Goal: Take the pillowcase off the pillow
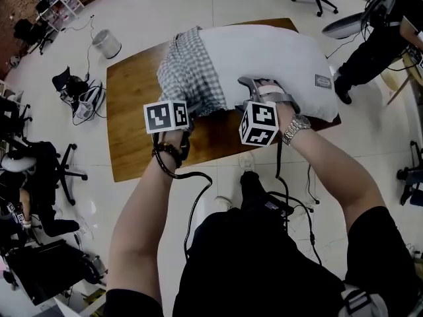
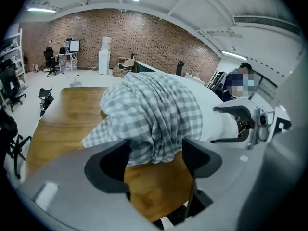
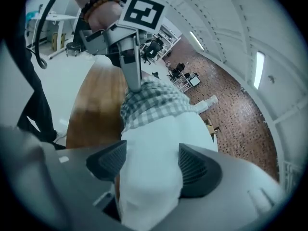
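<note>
Pillowcase (image 1: 188, 71) mostly stripped, bunched over one end of the pillow (image 1: 271, 58) on the worktop (image 1: 132, 131), just ahead of the left gripper (image 2: 156, 150), jaws spread and empty. On the right gripper (image 3: 151, 160), jaws spread around bare pillow, seemingly not pinching. Remaining: draw the last of it clear.

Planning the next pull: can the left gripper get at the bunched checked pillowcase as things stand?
Probably yes. The left gripper has its jaws apart, and the checked pillowcase hangs just ahead of them over the table, with nothing in between.
</note>
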`<state>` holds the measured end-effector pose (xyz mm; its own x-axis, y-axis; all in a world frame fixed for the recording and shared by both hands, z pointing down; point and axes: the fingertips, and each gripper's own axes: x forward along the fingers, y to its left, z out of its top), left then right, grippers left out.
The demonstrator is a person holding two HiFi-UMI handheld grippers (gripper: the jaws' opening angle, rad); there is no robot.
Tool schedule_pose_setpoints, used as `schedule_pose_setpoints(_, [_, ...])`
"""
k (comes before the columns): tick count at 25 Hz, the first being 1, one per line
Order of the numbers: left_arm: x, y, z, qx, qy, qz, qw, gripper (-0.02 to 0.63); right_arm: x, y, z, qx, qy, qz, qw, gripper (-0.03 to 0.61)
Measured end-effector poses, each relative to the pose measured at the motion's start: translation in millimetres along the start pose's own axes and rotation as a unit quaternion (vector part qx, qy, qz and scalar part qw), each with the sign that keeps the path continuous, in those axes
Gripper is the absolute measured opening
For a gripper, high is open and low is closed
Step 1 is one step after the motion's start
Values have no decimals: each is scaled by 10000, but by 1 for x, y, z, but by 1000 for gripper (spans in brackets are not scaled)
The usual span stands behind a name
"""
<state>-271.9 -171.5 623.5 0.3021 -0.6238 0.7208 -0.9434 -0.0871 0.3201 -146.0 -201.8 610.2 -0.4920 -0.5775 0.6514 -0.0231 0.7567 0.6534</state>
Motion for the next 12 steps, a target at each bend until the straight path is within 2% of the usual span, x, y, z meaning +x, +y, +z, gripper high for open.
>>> schedule_pose_setpoints(4, [13, 9, -2, -246, 43, 118, 9996, 351, 19, 2, -3, -429, 236, -303, 9983, 336])
schedule_pose_setpoints(6, [23, 17, 0, -318, 57, 264, 9991, 319, 30, -3, -9, -591, 308, -494, 9966, 321])
schedule_pose_setpoints(9, [29, 25, -8, -250, 107, 471, 9985, 240, 31, -4, -17, -637, 340, -758, 9945, 157])
schedule_pose_setpoints(12, [18, 26, -14, -38, 118, 578, 9982, 133, 17, -2, -22, -576, 265, -897, 9939, 56])
